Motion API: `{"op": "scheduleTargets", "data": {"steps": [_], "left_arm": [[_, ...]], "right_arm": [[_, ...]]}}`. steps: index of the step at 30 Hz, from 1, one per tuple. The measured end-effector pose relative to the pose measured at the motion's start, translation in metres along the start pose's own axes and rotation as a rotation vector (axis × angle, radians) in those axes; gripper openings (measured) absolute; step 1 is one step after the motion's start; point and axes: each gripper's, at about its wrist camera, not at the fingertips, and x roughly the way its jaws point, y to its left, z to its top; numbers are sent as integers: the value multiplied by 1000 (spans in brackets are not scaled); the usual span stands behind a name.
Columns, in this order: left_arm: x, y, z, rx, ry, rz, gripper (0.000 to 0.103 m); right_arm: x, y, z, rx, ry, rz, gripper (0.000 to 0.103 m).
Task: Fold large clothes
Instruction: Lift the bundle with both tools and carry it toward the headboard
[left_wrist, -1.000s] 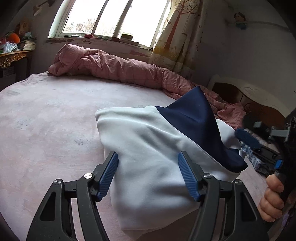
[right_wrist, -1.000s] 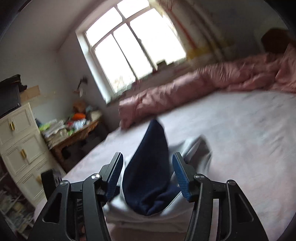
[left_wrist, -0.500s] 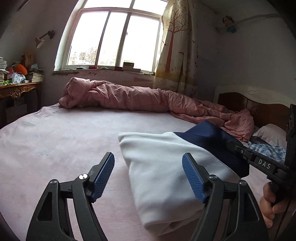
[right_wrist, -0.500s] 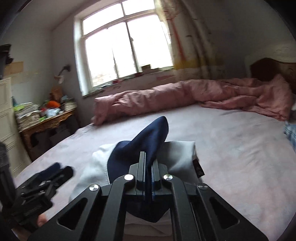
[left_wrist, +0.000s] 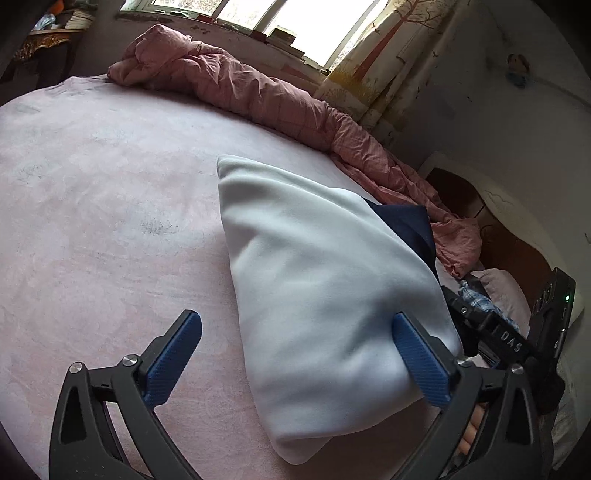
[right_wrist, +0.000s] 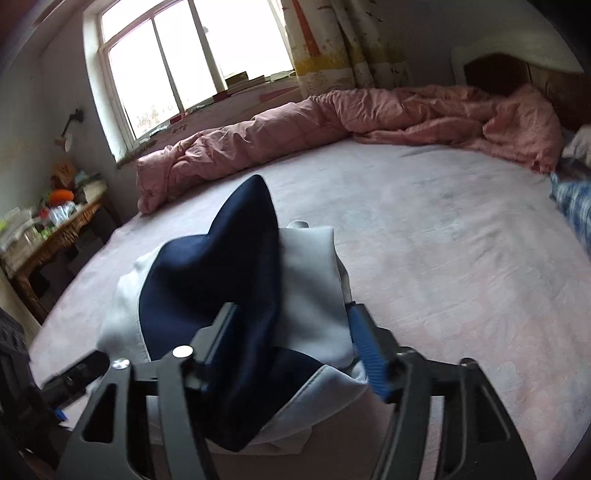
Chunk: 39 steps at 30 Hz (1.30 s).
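The right gripper (right_wrist: 295, 347) had let go of the dark flap and was opening. The left gripper (left_wrist: 299, 354) was opening too. The folded top (left_wrist: 317, 288) lay near, on the bed (left_wrist: 110, 206).

My fingers (left_wrist: 177, 354) wear ribbed blue pads on black frames. Ahead lies the folded garment (left_wrist: 321, 295) — pale ice-blue, with a navy panel (right_wrist: 221, 273). The sheet (left_wrist: 92, 192) under it is washed-out pink; the bunched quilt (left_wrist: 258, 96) a deeper salmon pink, faintly checked. The curtain (left_wrist: 384, 55) is cream and mustard with a rust-red tree print — a blue-and-white plaid cloth (right_wrist: 572, 206) lies by the sheet's edge.
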Motion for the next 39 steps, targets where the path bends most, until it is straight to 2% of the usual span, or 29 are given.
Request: {"op": "scheduleTargets", "data": {"steps": [2, 4, 6, 7, 9, 12, 13, 15, 17, 18, 21, 22, 23, 24, 25, 26, 29, 31, 33, 35, 39], "left_arm": [[0, -6, -2, 26, 2, 1, 102], [-1, -10, -5, 46, -7, 24, 102], [-2, -14, -6, 64, -15, 37, 102], [-1, -14, -7, 62, -11, 34, 102], [0, -10, -6, 43, -2, 16, 102], [1, -6, -5, 15, 4, -12, 102], [1, -4, -4, 1, 9, -32, 102], [4, 0, -3, -42, 23, -74, 102], [9, 6, -4, -93, 64, -129, 102], [12, 8, -4, -117, 87, -153, 103], [22, 15, -6, -176, 145, -217, 103], [23, 17, -6, -190, 150, -224, 102], [22, 19, -7, -201, 146, -225, 96], [20, 20, -7, -210, 133, -217, 91], [17, 19, -8, -208, 118, -217, 82], [12, 15, -7, -183, 99, -201, 74], [-5, -11, -9, -55, -15, -128, 68], [-14, -20, -7, -25, -62, -142, 67], [-25, -30, -3, 7, -99, -166, 67], [-35, -54, 1, 68, -130, -185, 67], [-43, -117, 17, 140, -149, -288, 67]], "right_arm": [[-2, -16, 2, 111, 4, 112, 86], [-6, -31, 4, 223, -9, 225, 87], [-6, -39, 4, 267, -9, 284, 89], [-4, -41, 4, 283, 0, 299, 91], [6, -39, 2, 276, 45, 274, 93], [27, -24, -4, 186, 152, 231, 93], [32, -22, -7, 179, 163, 227, 94], [37, -28, -10, 229, 192, 264, 96], [51, -41, -14, 308, 264, 304, 103], [56, -47, -17, 350, 287, 332, 103], [57, -44, -18, 336, 274, 337, 103], [58, -40, -18, 327, 268, 350, 102], [60, -38, -20, 321, 275, 373, 92], [64, -37, -21, 336, 288, 442, 83], [67, -39, -23, 373, 293, 476, 80], [67, -40, -24, 370, 284, 468, 75], [52, -30, -22, 316, 197, 426, 60], [35, -21, -17, 266, 130, 417, 57], [18, -22, -12, 265, 99, 440, 56], [-8, -23, -5, 242, 54, 434, 56], [-75, -49, 16, 232, -68, 421, 56]]}}
